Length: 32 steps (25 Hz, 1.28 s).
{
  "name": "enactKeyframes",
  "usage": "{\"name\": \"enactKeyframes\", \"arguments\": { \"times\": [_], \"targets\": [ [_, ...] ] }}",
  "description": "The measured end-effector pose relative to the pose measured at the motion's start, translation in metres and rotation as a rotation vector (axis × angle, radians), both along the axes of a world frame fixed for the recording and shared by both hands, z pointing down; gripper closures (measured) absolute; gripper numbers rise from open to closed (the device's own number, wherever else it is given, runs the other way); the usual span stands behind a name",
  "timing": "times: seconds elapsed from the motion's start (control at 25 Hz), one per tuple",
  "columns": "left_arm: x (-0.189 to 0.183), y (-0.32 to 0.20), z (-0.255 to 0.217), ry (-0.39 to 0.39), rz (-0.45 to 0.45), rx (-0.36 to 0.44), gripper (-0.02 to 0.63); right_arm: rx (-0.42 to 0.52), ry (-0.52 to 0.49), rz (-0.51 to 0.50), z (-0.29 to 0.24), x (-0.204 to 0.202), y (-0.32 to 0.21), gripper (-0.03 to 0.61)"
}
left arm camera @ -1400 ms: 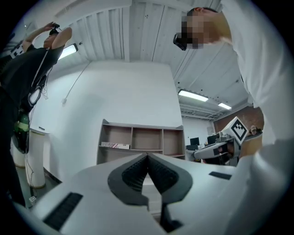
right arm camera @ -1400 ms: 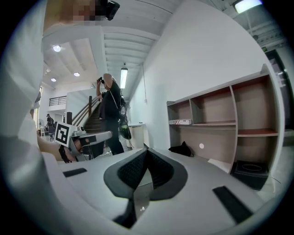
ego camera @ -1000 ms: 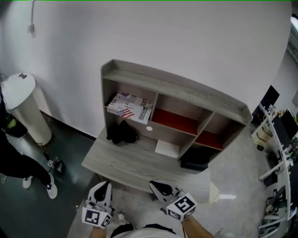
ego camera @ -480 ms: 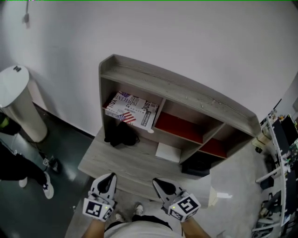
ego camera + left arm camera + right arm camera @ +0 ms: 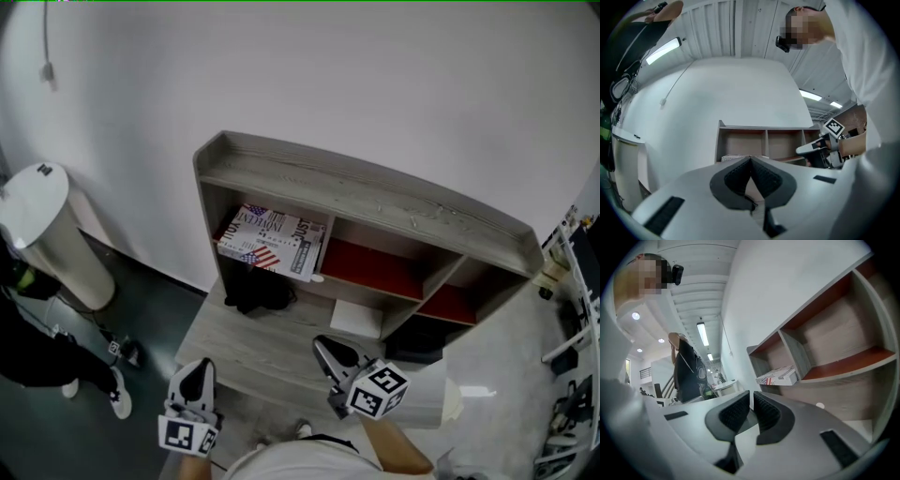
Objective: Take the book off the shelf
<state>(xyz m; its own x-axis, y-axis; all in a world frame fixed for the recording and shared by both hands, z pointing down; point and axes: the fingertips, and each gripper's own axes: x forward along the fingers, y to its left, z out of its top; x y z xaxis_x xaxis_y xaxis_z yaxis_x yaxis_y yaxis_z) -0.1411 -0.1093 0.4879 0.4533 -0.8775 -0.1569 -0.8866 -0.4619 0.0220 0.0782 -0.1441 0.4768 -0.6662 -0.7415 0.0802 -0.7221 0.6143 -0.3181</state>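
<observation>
The book (image 5: 274,241), white with a flag print on its cover, lies flat in the left compartment of the grey wooden shelf (image 5: 366,192). It also shows in the right gripper view as the book (image 5: 778,376), and only as a sliver behind the jaws in the left gripper view. My left gripper (image 5: 197,370) is below the desk's front edge, shut and empty (image 5: 751,161). My right gripper (image 5: 323,345) is over the desk's front part, well short of the book. Its jaws are together with nothing between them (image 5: 751,397).
A black bundle (image 5: 255,291) sits on the desk (image 5: 234,347) under the book's compartment. A white sheet (image 5: 356,319) and a black box (image 5: 412,342) lie further right. The middle and right compartments have red floors (image 5: 370,262). A white cylinder (image 5: 47,234) and a person (image 5: 37,347) are at the left.
The right gripper has risen and moved forward over the desk. The left gripper has dropped back to the lower left. The book has not moved.
</observation>
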Motion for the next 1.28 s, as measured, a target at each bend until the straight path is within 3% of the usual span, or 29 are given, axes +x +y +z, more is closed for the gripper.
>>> {"name": "enactKeyframes", "arguments": {
  "times": [0.36, 0.68, 0.92, 1.28],
  "targets": [
    [-0.008, -0.006, -0.001, -0.001, -0.051, 0.032, 0.597, -0.022, -0.038, -0.066, -0.010, -0.014, -0.050, 0.494],
    [0.001, -0.003, -0.004, -0.025, -0.060, 0.023, 0.597, -0.094, -0.137, -0.080, 0.003, -0.018, -0.095, 0.363],
    [0.008, -0.002, -0.010, -0.042, -0.073, 0.028, 0.597, -0.147, -0.227, -0.075, 0.019, -0.022, -0.117, 0.262],
    [-0.003, 0.004, -0.010, -0.055, -0.151, 0.019, 0.597, -0.241, -0.476, -0.033, 0.030, -0.012, -0.157, 0.225]
  ]
}}
